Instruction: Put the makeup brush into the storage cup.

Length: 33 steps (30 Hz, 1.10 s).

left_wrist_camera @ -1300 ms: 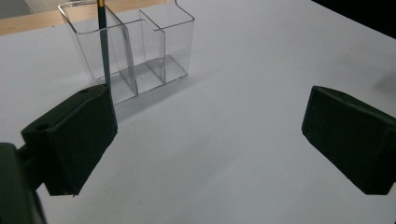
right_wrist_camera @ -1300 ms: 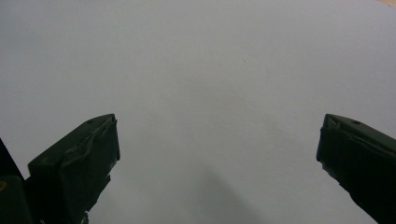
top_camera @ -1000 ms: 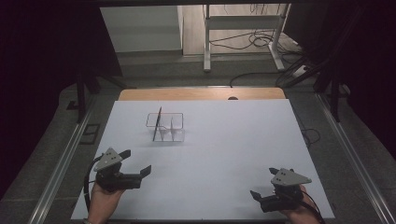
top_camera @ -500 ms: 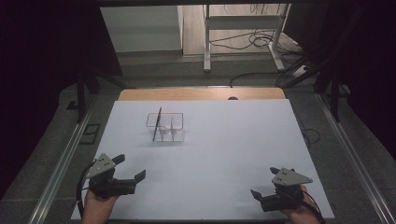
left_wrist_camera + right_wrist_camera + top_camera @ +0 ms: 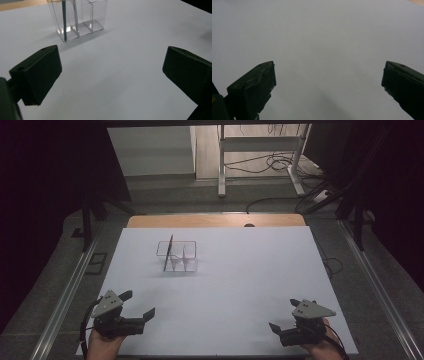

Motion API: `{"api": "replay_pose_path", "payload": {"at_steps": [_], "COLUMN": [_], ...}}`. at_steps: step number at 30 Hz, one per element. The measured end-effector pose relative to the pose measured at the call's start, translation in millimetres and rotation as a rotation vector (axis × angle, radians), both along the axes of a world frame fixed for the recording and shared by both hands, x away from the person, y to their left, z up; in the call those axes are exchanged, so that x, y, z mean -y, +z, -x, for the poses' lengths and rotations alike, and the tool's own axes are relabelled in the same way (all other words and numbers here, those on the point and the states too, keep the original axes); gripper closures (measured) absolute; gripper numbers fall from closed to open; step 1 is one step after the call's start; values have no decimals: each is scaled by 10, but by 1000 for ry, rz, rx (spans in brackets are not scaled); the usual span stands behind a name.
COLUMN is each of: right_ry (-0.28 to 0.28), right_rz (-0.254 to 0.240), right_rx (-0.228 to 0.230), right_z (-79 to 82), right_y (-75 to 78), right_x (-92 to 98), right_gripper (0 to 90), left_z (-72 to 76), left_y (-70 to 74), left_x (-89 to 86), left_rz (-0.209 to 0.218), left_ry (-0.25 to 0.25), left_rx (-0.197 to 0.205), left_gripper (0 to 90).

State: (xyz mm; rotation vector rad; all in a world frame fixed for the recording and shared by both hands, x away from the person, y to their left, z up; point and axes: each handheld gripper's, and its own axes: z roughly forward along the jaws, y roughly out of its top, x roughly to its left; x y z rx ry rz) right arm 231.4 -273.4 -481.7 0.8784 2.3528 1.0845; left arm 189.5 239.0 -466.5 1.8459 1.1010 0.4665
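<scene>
We found both tools idle near the front edge of the white table (image 5: 240, 280). The left gripper (image 5: 139, 303) had its jaws spread wide and held nothing; the right gripper (image 5: 284, 314) stood likewise agape and empty. The clear divided holder (image 5: 177, 255) stood upright toward the far left of the table, well apart from both tools, with a thin dark stick (image 5: 64, 20) leaning in its end compartment. We judged the work to be at rest, no grasp being in hand. Any next move on the stick would call for a long forward reach by the left gripper and a narrowed approach from above.
</scene>
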Motion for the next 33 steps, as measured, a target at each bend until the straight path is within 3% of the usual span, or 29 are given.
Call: {"api": "replay_pose_path", "payload": {"at_steps": [13,33], "right_ry": [-12,-3], "right_rz": [-5,7], "right_rx": [3,-2], "right_z": [-3,-4], "right_y": [5,-8], "right_x": [13,-4], "right_gripper": [0,0], "left_z": [123,236], "left_y": [-24,-155], "left_x": [-62,-181], "left_rz": [2,-27], "left_ry": [9,48], "left_rx": [5,-32], "left_gripper": [13,11]}}
